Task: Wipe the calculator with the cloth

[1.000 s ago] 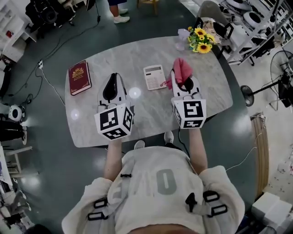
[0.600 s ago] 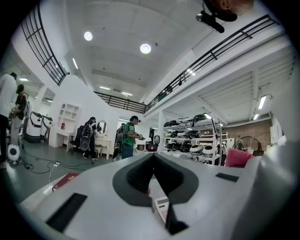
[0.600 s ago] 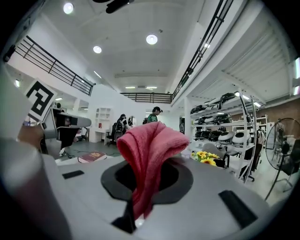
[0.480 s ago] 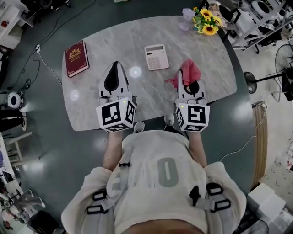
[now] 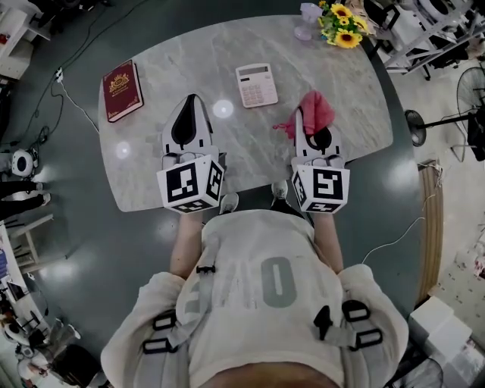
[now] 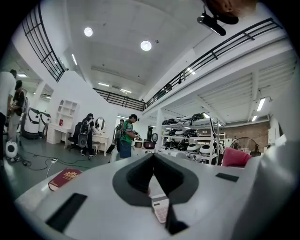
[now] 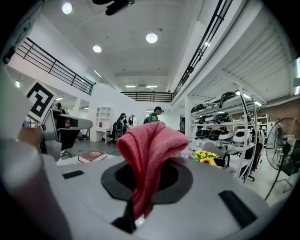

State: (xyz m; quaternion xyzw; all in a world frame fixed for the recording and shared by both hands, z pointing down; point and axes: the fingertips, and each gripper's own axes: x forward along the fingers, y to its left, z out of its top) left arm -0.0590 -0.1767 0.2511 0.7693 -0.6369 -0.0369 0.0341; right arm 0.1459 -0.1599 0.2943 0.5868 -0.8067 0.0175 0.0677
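A white calculator (image 5: 256, 84) lies flat on the marble table (image 5: 356, 114), between the two grippers and a little beyond their tips. My right gripper (image 5: 309, 114) is shut on a pink cloth (image 5: 318, 108) that bunches up over its tips, to the right of and nearer than the calculator. In the right gripper view the cloth (image 7: 147, 154) stands up from the closed jaws and hides the tips. My left gripper (image 5: 191, 100) is shut and holds nothing, to the calculator's lower left. The left gripper view shows the calculator (image 6: 160, 209) just past the closed jaws.
A dark red book (image 5: 122, 79) lies at the table's far left. A bunch of sunflowers (image 5: 339, 15) with a pale vase (image 5: 307, 21) stands at the far right edge. Cables, shelves and people (image 6: 125, 136) are on the floor beyond the table.
Both grippers have sunk a little and drawn back toward the near edge. The cloth, which was beside the calculator, is now nearer me than it. The right gripper still holds it.
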